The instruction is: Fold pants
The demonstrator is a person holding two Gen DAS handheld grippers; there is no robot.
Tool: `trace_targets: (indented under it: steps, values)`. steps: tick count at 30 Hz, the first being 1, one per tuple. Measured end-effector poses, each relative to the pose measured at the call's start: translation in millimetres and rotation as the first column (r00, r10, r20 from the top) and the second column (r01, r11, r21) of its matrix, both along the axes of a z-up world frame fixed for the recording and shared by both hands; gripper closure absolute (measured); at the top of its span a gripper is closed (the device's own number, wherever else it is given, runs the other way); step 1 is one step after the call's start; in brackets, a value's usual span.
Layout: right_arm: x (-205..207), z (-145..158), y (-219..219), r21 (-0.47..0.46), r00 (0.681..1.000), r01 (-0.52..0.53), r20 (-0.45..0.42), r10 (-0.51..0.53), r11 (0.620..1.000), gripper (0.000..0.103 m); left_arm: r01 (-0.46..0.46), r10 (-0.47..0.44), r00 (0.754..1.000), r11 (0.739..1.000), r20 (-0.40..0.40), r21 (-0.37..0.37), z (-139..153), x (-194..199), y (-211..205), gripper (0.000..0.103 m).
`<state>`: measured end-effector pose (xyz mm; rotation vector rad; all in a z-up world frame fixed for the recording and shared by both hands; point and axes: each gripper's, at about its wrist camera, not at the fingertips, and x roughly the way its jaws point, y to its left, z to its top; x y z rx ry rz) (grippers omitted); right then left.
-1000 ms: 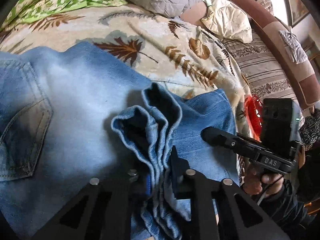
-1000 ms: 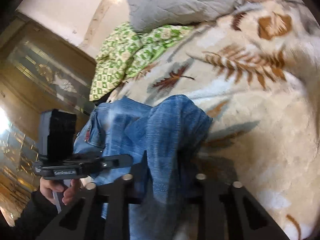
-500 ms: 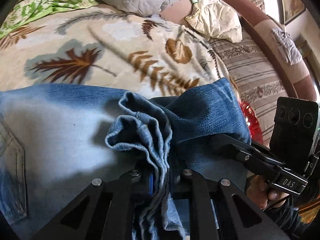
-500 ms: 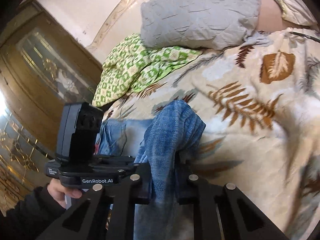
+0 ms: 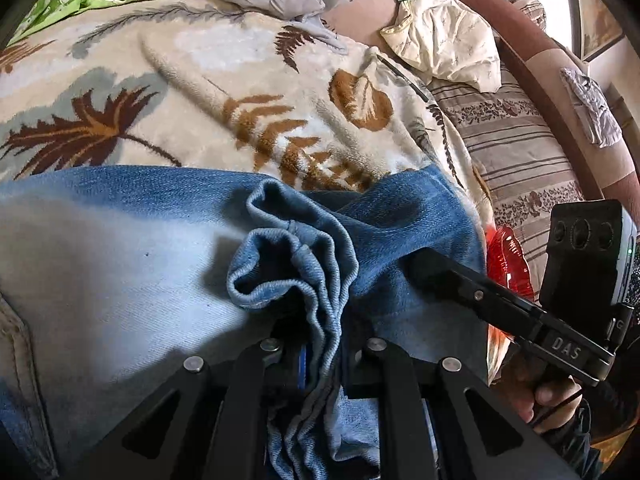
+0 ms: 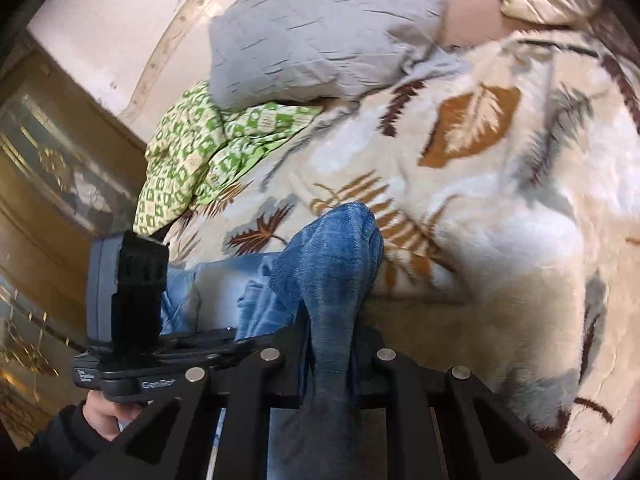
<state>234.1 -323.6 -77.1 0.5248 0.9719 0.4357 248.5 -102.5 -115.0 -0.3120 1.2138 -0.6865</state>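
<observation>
Faded blue jeans (image 5: pixel 120 248) lie on a leaf-patterned blanket (image 5: pixel 224 92). My left gripper (image 5: pixel 322 344) is shut on the bunched hem of the jeans' legs (image 5: pixel 296 264), held over the pale seat area. My right gripper (image 6: pixel 330 344) is shut on a darker fold of the same jeans (image 6: pixel 332 248), lifted above the blanket (image 6: pixel 480 208). The right gripper shows in the left wrist view (image 5: pixel 416 268) at the right, pinching the denim. The left gripper's body (image 6: pixel 128 300) shows at the left in the right wrist view.
A grey pillow (image 6: pixel 320 28) and a green patterned cloth (image 6: pixel 200 160) lie at the head of the bed. A cream cloth (image 5: pixel 444 40), a striped cushion (image 5: pixel 520 160) and a red object (image 5: pixel 508 260) sit at the right. A wooden cabinet (image 6: pixel 48 200) stands at the left.
Both grippers have carried the leg ends further over the jeans toward the pillows. The back pocket has slid almost out of the left wrist view.
</observation>
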Motion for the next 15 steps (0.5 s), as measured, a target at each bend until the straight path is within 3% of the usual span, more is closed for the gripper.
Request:
trace_targets:
  steps: [5, 7, 9, 10, 11, 13, 15]
  values:
    - [1, 3, 2, -0.037, 1.0, 0.01, -0.017, -0.011, 0.999, 0.082, -0.003, 0.001, 1.0, 0.999, 0.03, 0.037, 4, -4, -5, 0.09]
    - [2, 7, 0, -0.054, 0.999, 0.025, -0.035, -0.027, 0.998, 0.072, -0.005, 0.004, 0.999, 0.999, 0.037, 0.038, 5, -6, -4, 0.087]
    - [-1, 15, -5, -0.076, 0.998, 0.052, -0.02, -0.054, 0.996, 0.017, 0.007, -0.007, 0.999, 1.0, 0.033, 0.016, 9, -9, -6, 0.065]
    - [-5, 21, -9, -0.068, 0.997, 0.077, 0.004, -0.077, 0.995, 0.011, 0.018, -0.018, 1.0, 1.0, 0.025, -0.005, 11, -9, -7, 0.036]
    - [-10, 30, -17, -0.056, 0.994, 0.108, 0.041, -0.106, 0.993, 0.01, 0.029, -0.029, 0.999, 0.999, 0.015, -0.024, 14, -11, -8, 0.014]
    - [-16, 43, -24, -0.049, 0.992, 0.114, 0.067, -0.111, 0.992, 0.01, 0.001, -0.003, 0.998, 0.999, 0.055, 0.037, 28, -18, -10, 0.004]
    - [-21, 52, -29, -0.051, 0.99, 0.117, 0.083, -0.113, 0.992, 0.01, -0.022, 0.008, 0.991, 0.994, 0.132, 0.107, 42, -28, -5, 0.004]
